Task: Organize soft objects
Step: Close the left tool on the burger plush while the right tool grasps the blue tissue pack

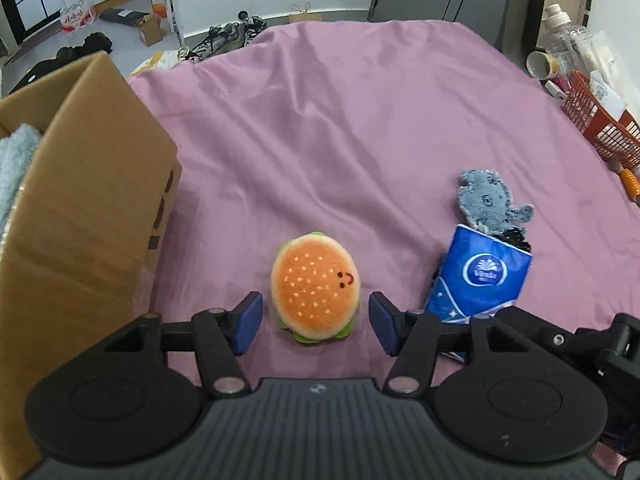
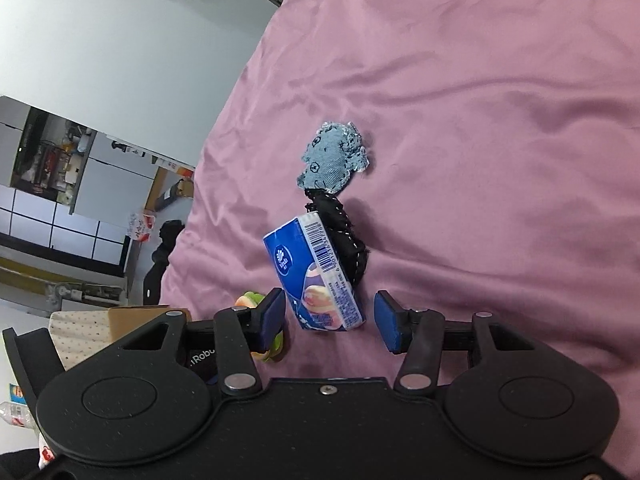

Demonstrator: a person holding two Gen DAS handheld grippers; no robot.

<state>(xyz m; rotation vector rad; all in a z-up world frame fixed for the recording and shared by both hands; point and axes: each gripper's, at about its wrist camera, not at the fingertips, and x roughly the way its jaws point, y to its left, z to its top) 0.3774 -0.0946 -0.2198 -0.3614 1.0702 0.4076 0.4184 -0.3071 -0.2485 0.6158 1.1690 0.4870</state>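
Plush burger (image 1: 315, 289) sitting on pink sheet (image 1: 360, 120), near centre, between spread pads of left tool (image 1: 315, 323), not touching either; fuzzy orange bun w/ pale seed dots and small stitched face, green felt edge underneath. In right wrist view only a sliver of burger (image 2: 249, 301) visible behind left pad. Tissue pack (image 2: 316, 276) to right of burger, glossy blue plastic, barcode strip on one side, tilted; lower corner hidden by tool body in left view. Sits between spread pads of right tool (image 2: 330, 318), left pad just beside it, contact unclear. Black knitted item (image 2: 344, 236) w/ pale flecks partly under far edge of pack, shape hard to make out. Denim patch toy (image 2: 335, 158) beyond that, frayed edges, stitched marks. Cardboard box (image 1: 92, 184) at left, cut off by frame, fluffy pale blue fabric (image 1: 16, 160) inside. Orange mesh basket (image 1: 600, 124) far right, partly cut off.
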